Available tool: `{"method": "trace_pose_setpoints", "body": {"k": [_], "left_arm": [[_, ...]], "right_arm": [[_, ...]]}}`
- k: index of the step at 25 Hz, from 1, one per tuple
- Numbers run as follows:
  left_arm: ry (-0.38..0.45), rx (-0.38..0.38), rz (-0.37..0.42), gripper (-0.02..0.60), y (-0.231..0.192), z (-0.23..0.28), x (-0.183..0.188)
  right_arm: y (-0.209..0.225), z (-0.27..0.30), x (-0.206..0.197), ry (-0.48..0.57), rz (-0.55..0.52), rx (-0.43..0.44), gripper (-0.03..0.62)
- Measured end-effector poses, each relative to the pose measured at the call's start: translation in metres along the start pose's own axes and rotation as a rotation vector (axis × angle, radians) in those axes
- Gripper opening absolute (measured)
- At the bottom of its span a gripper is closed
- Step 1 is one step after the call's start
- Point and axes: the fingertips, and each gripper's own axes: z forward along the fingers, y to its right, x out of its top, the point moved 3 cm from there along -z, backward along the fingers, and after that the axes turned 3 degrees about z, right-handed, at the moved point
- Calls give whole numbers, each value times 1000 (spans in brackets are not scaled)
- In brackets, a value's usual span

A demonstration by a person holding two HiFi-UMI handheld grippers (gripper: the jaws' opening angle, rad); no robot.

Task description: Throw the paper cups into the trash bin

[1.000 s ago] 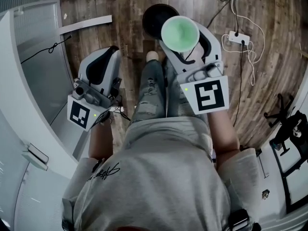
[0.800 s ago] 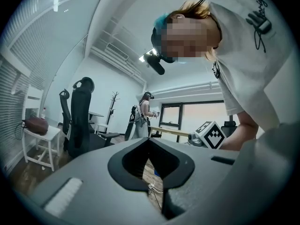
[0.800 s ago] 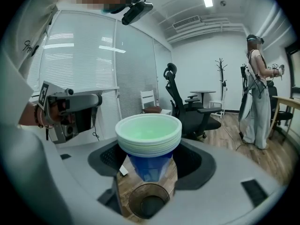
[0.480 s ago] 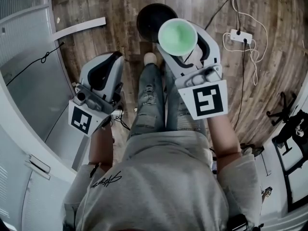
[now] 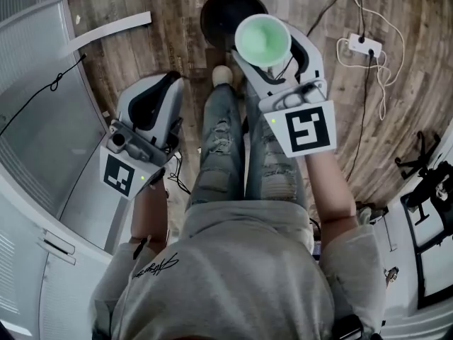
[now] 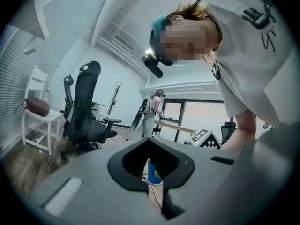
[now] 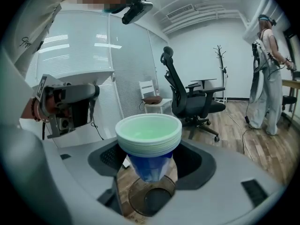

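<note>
Paper cups (image 5: pixel 262 40), nested into one stack with the green insides facing up, sit between the jaws of the right gripper (image 5: pixel 273 47), which are closed against the blue sides just under the stacked rims. The long axis of the stack stands upright and crosses the line along which the jaws close, so the base hangs free below them.

What the drop turns on is where the trash bin (image 5: pixel 218 11) lies under that base. In the right gripper view its round dark mouth (image 7: pixel 149 198) shows through the gap in the right gripper (image 7: pixel 150 165), straight below the bottom of the cups (image 7: pixel 149 139) and well beneath them, on the wooden floor (image 5: pixel 141 48). From the head view the bin peeks out past the far left edge of the stack (the cups cover part of its rim), just beyond the person's legs (image 5: pixel 233 140). I judge the stack close to lined up, perhaps a little to the near right of the bin's centre.

The right hand is by far the nearer one and is held out forward over the legs with the cups level. The left gripper (image 5: pixel 161 85) hangs lower and off to the left, well apart from the bin, and its own view shows the jaws brought together with nothing between them (image 6: pixel 149 146)
</note>
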Motion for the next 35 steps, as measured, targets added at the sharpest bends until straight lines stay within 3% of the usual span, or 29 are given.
{"method": "trace_pose_setpoints", "body": {"k": [35], "left_arm": [[-58,-11,-60,3,-25,-18,-92]], "right_arm": [[-5,100,-149,-120,8,32,313]]}}
